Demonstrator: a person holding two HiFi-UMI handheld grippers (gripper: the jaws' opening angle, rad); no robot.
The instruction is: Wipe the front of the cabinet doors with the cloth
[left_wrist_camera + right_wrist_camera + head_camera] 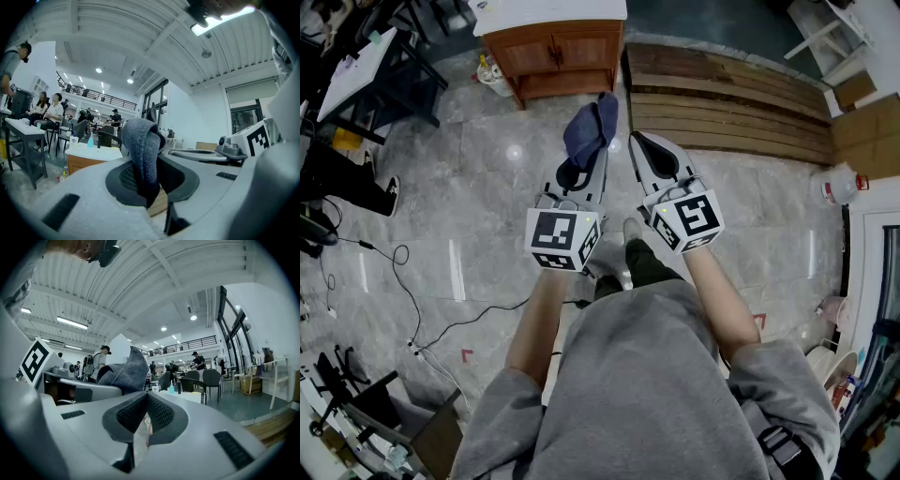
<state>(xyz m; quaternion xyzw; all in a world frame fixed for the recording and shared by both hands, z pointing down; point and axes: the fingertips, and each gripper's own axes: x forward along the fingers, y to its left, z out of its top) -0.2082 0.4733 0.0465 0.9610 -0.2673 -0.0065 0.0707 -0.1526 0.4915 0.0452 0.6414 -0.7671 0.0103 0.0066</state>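
Note:
A small wooden cabinet point(553, 52) with a white top stands on the grey floor a good way ahead of me. Its two doors are closed. My left gripper point(584, 161) is shut on a dark blue cloth point(592, 129), which sticks up from its jaws and flops over. In the left gripper view the cloth point(143, 154) fills the jaw gap, with the cabinet point(84, 161) low behind it. My right gripper point(640, 142) is held beside the left one, shut, with nothing in it. The right gripper view shows its fingertips point(157, 416) almost touching and the cloth point(124, 371) to the left.
Wooden planks point(731, 103) lie on the floor to the right of the cabinet. Black desks point(356, 75) stand at the left, and cables point(403, 300) trail over the floor. A white jug point(839, 186) and cardboard point(867, 136) sit at the right. Seated people point(49, 112) are far off.

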